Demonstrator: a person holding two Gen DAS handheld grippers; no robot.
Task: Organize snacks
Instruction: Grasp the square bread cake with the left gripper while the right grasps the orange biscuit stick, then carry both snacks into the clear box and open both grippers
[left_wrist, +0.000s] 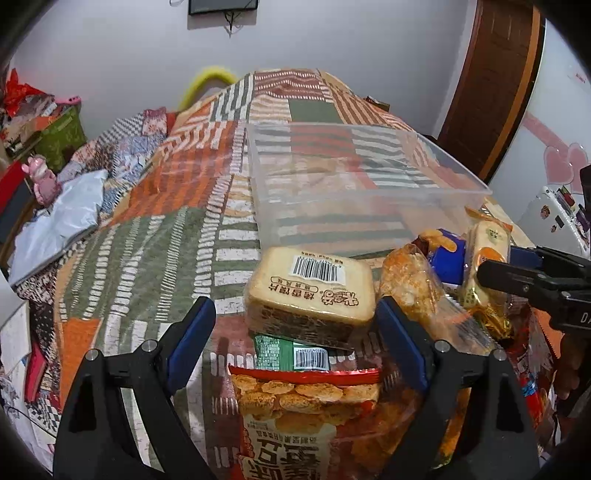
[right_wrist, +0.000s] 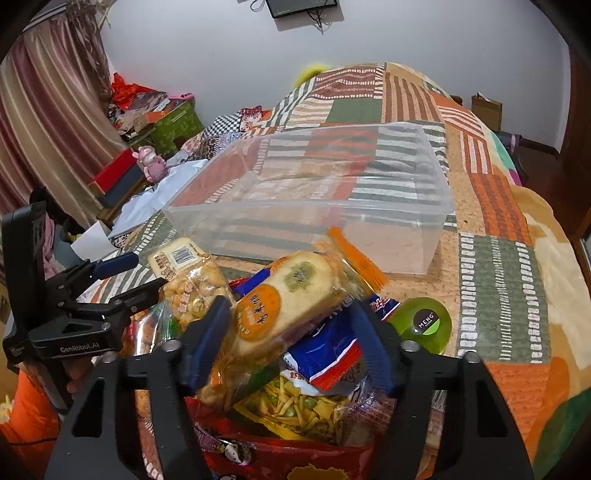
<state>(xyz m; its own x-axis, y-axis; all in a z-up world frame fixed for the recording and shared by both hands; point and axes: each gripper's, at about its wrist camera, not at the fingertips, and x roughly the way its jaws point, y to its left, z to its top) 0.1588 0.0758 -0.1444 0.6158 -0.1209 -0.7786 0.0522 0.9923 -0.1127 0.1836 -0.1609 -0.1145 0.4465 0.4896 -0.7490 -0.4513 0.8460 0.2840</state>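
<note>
Snacks (right_wrist: 280, 314) heaped beside clear bin (right_wrist: 424, 206) — nothing inside.

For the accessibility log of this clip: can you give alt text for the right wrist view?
The right gripper straddles a cake packet with an orange label atop a pile of snacks on a patchwork bedspread. Behind the pile sits a clear plastic bin, with no snacks in it; the left gripper reaches in from the left.

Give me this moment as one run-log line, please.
left gripper: open over bread pack | right gripper: around cake pack | bin: empty
</note>
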